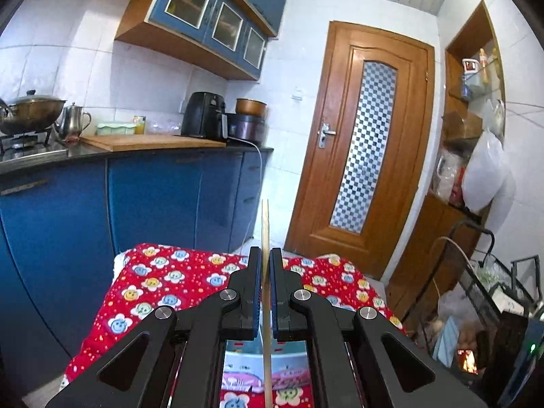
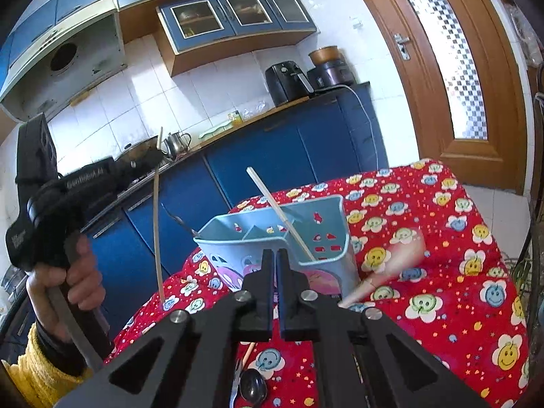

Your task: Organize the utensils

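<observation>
Above the red tabletop (image 2: pixel 442 272), your left claw (image 1: pixel 266 261) pinches an upright chopstick (image 1: pixel 265 224), while the holder (image 2: pixel 272 238) sits nearer your narrowly shut, empty right claw (image 2: pixel 275 255).

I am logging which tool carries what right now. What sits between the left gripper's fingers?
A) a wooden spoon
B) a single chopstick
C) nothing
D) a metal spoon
B: the left gripper is shut on a thin pale chopstick that stands up between its fingers, while the wooden spoon lies on the red cloth beside the blue utensil holder.
</observation>
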### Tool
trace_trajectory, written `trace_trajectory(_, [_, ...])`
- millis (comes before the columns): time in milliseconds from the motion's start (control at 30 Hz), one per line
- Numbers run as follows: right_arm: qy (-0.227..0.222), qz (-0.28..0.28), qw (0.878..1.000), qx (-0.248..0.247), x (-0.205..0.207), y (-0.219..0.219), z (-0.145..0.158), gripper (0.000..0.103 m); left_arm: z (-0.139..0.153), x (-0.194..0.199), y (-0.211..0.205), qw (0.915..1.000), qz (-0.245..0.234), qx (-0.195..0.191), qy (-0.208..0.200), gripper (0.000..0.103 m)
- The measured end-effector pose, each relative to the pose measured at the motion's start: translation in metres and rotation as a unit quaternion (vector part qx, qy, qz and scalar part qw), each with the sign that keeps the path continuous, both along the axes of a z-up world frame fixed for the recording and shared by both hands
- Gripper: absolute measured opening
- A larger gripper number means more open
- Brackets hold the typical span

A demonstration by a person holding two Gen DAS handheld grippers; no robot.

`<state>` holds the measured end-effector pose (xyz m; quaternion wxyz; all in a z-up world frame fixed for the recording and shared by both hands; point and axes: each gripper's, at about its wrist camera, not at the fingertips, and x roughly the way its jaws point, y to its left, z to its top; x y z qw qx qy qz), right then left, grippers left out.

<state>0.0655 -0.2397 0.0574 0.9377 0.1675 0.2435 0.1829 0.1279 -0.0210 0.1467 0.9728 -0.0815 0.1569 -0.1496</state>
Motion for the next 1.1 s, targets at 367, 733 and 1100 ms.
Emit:
trace_trajectory(367, [0.046, -0.024, 0.999, -0.011, 0.007, -0.016, -0.018, 0.006, 0.010, 0.025, -0.007, 0.9927, 0.087, -0.017, -0.081, 0.004])
trace_trajectory(733, [0.095, -0.066, 0.993, -0.003, 0.025, -0.047, -0.036, 0.006, -0.028, 0.052, -0.014, 0.9849, 0.140, 0.018, -0.101, 0.004])
trace_trajectory(1100, [0.188, -0.085, 0.978, 0.021, 0.058, -0.068, -0.058, 0.033, -0.045, 0.057, -0.012, 0.9894, 0.127, 0.009, -0.070, 0.011])
